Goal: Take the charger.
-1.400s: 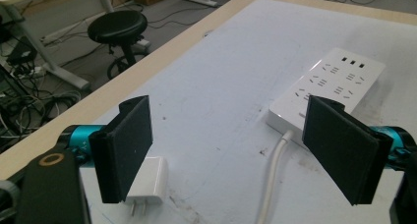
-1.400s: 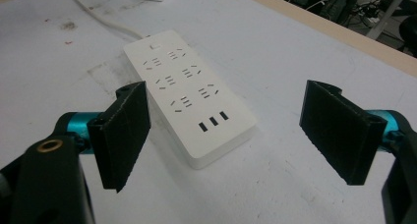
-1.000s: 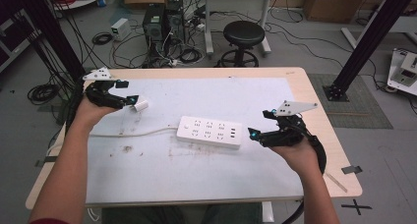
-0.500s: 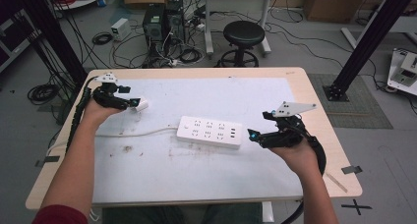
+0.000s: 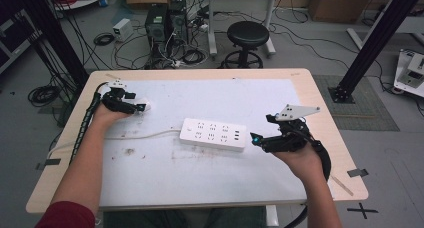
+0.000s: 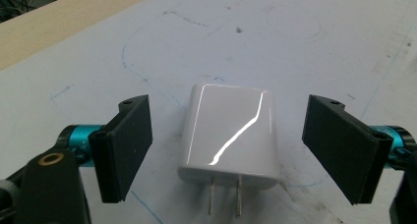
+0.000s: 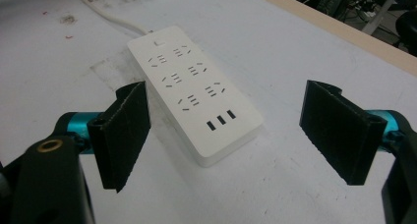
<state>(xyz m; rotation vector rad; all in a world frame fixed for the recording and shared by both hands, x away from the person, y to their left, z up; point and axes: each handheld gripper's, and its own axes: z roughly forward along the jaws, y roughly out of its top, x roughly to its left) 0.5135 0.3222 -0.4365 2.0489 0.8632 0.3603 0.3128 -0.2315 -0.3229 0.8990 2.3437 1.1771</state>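
Observation:
A white plug adapter (image 6: 230, 135) lies flat on the white mat with its two metal prongs toward the camera; in the high view the adapter (image 5: 145, 107) sits at the far left. My left gripper (image 6: 227, 148) is open, its jaws on either side of the adapter without touching it; from above the left gripper (image 5: 141, 108) points right. A white power strip (image 5: 213, 134) lies mid-table with its cord running left. My right gripper (image 7: 226, 140) is open just short of the power strip (image 7: 196, 94), and in the high view this right gripper (image 5: 256, 139) points left at the strip's end.
The white mat (image 5: 210, 178) covers most of the wooden table (image 5: 330, 123). A black stool (image 5: 248, 38), computer towers (image 5: 167, 18) and loose cables stand on the floor beyond the far edge. Tape marks (image 5: 358, 172) sit near the right edge.
My left gripper has moved away from me toward the far left of the mat, keeping the adapter between its jaws. The right gripper and power strip stay in place.

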